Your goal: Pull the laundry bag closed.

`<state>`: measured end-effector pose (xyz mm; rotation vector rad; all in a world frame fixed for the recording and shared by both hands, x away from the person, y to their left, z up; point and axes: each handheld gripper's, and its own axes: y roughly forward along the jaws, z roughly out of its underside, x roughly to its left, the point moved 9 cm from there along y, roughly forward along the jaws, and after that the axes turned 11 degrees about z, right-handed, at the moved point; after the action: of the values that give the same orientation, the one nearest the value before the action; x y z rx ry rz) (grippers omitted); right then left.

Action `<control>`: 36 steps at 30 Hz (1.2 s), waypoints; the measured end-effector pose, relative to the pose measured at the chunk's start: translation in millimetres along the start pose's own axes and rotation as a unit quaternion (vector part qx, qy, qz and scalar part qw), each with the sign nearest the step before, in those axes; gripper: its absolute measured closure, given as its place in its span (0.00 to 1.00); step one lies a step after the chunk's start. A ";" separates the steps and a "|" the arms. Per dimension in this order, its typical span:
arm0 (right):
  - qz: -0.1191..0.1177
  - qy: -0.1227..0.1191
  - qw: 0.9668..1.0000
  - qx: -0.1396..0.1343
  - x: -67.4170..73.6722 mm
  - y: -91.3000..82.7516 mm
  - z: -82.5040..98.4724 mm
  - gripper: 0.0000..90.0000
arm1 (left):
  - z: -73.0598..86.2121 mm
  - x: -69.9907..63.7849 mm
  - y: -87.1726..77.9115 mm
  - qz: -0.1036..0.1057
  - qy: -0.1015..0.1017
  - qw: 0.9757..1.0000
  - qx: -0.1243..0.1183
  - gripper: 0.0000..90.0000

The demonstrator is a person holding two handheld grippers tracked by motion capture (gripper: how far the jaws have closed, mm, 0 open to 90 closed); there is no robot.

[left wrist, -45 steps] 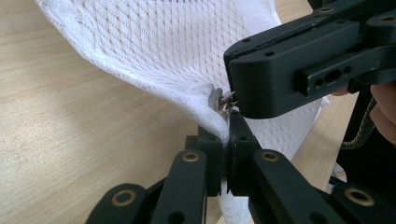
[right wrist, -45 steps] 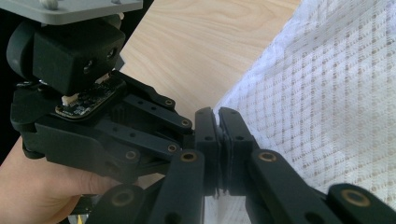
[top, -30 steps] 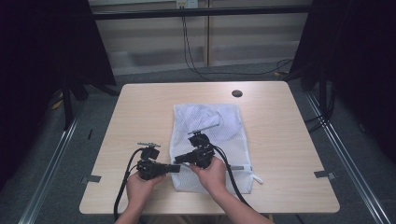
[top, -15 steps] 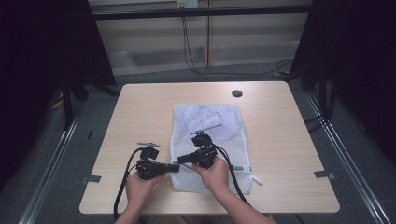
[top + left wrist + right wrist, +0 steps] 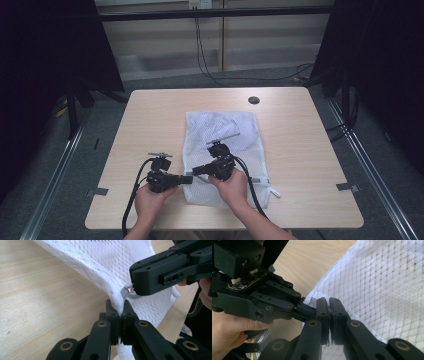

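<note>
Now | left gripper (image 5: 188,179) pinching mesh bag (image 5: 240,145) edge | right gripper (image 5: 196,171) pinching zipper pull (image 5: 129,288)

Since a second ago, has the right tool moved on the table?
No. The right tool sits at the same spot against the table's near edge, shut on the mesh bag's left edge.

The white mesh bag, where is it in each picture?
High view: the white mesh bag lies flat in the middle of the table, reaching to its near edge.
Left gripper view: top centre, its edge pinched in the left tongs.
Right gripper view: right side, its edge by the right tongs.
Shared landmark: the bag's left edge, where both tongs meet.
</note>
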<state>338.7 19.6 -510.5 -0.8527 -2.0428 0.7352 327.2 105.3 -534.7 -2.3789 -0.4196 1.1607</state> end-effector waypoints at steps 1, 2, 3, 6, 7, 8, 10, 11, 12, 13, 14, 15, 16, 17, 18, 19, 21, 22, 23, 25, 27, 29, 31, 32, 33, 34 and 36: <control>0.001 0.000 1.000 0.000 -0.1 -0.3 0.0 0.97 | -0.2 -0.3 0.3 0.000 -0.002 1.000 -0.001 0.97; 0.001 0.001 1.000 0.000 0.0 -0.5 -0.1 0.97 | -0.4 -0.3 0.5 0.002 -0.001 1.000 -0.001 0.97; 0.002 -0.001 1.000 0.000 -0.4 -0.9 -0.2 0.97 | -0.5 -0.7 0.8 0.004 -0.005 1.000 -0.002 0.97; 0.004 -0.003 1.000 -0.001 -0.8 -1.4 0.0 0.97 | -0.7 -1.3 1.2 0.004 -0.007 1.000 0.000 0.97; 0.004 -0.004 1.000 -0.001 -1.1 -1.5 -0.1 0.97 | -0.9 -1.6 1.2 0.004 -0.007 1.000 -0.001 0.97; 0.008 -0.006 1.000 -0.002 -1.8 -1.5 0.0 0.97 | -1.3 -0.5 0.2 -0.005 -0.004 1.000 -0.003 0.98; 0.017 -0.010 1.000 -0.003 -4.6 -2.2 0.2 0.97 | -1.8 -0.5 -1.7 -0.001 -0.008 1.000 -0.005 0.98; 0.015 -0.007 1.000 -0.002 -6.1 -2.9 0.6 0.97 | -1.8 -0.5 -2.5 -0.001 -0.008 1.000 -0.005 0.98; 0.013 -0.007 1.000 -0.003 -6.9 -3.1 0.5 0.97 | -2.0 -0.3 -2.8 -0.003 -0.005 1.000 -0.005 0.98; 0.015 -0.005 1.000 -0.003 -7.9 -3.8 0.8 0.97 | -2.0 -0.7 -2.8 -0.002 -0.004 1.000 -0.004 0.98; 0.014 -0.004 1.000 -0.003 -8.2 -4.5 1.0 0.97 | -2.1 -1.0 -2.4 -0.003 -0.004 1.000 -0.005 0.98; 0.013 -0.004 1.000 -0.003 -8.5 -4.8 1.2 0.97 | -2.1 -1.2 -1.7 -0.004 -0.002 1.000 -0.005 0.98; 0.014 -0.005 1.000 -0.003 -8.8 -5.3 1.6 0.97 | -1.8 -1.3 -1.5 -0.004 0.000 1.000 -0.003 0.98; 0.014 -0.005 1.000 -0.002 -8.9 -5.4 1.8 0.97 | -1.9 -1.3 -1.4 -0.004 -0.002 1.000 -0.004 0.98; 0.014 -0.004 1.000 -0.002 -9.1 -5.4 2.1 0.97 | -1.8 -1.2 -1.4 -0.005 -0.001 1.000 -0.003 0.98; 0.014 -0.005 1.000 -0.002 -9.4 -5.4 2.5 0.97 | -1.8 -1.2 -1.4 -0.006 -0.001 1.000 -0.003 0.98; 0.014 -0.006 1.000 -0.002 -9.4 -5.2 2.8 0.97 | -1.6 -1.0 -1.3 -0.008 0.000 1.000 -0.002 0.98; 0.013 -0.005 1.000 -0.002 -9.5 -5.1 2.9 0.97 | -1.5 -0.9 -1.2 -0.011 0.000 1.000 -0.002 0.98; 0.014 -0.006 1.000 -0.002 -9.7 -5.2 3.0 0.97 | -1.5 -0.8 -1.3 -0.012 0.001 1.000 -0.001 0.98; 0.011 -0.004 1.000 -0.001 -9.7 -5.3 3.1 0.97 | -1.5 -1.4 -1.2 -0.007 0.001 1.000 0.000 0.98; 0.008 -0.002 1.000 -0.002 -10.4 -5.7 3.2 0.97 | -1.2 -2.8 -0.9 -0.004 0.000 1.000 0.002 0.98; 0.015 -0.006 1.000 -0.003 -12.2 -6.0 3.3 0.97 | -2.0 -1.5 -1.5 -0.013 0.002 1.000 -0.002 0.98; 0.017 -0.002 1.000 -0.002 -14.4 -7.0 3.7 0.97 | -2.3 -1.7 -2.5 -0.007 0.000 1.000 -0.004 0.98; 0.015 -0.002 1.000 -0.004 -15.9 -7.7 3.9 0.97 | -2.3 -2.0 -2.7 -0.005 0.000 1.000 -0.002 0.98; 0.012 0.000 1.000 -0.003 -16.0 -8.5 3.9 0.97 | -2.5 -2.6 -1.7 -0.004 0.000 1.000 -0.004 0.98; 0.013 0.000 1.000 -0.002 -16.3 -9.1 4.4 0.97 | -2.3 -2.3 -1.4 -0.007 0.002 1.000 -0.002 0.98; 0.016 -0.001 1.000 -0.002 -16.6 -9.4 4.7 0.97 | -2.2 -2.8 -0.7 -0.008 0.003 1.000 -0.002 0.98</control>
<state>339.5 0.2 -513.3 -0.8881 -2.0374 0.7505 327.2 104.1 -531.3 -2.3773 -0.4395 1.1462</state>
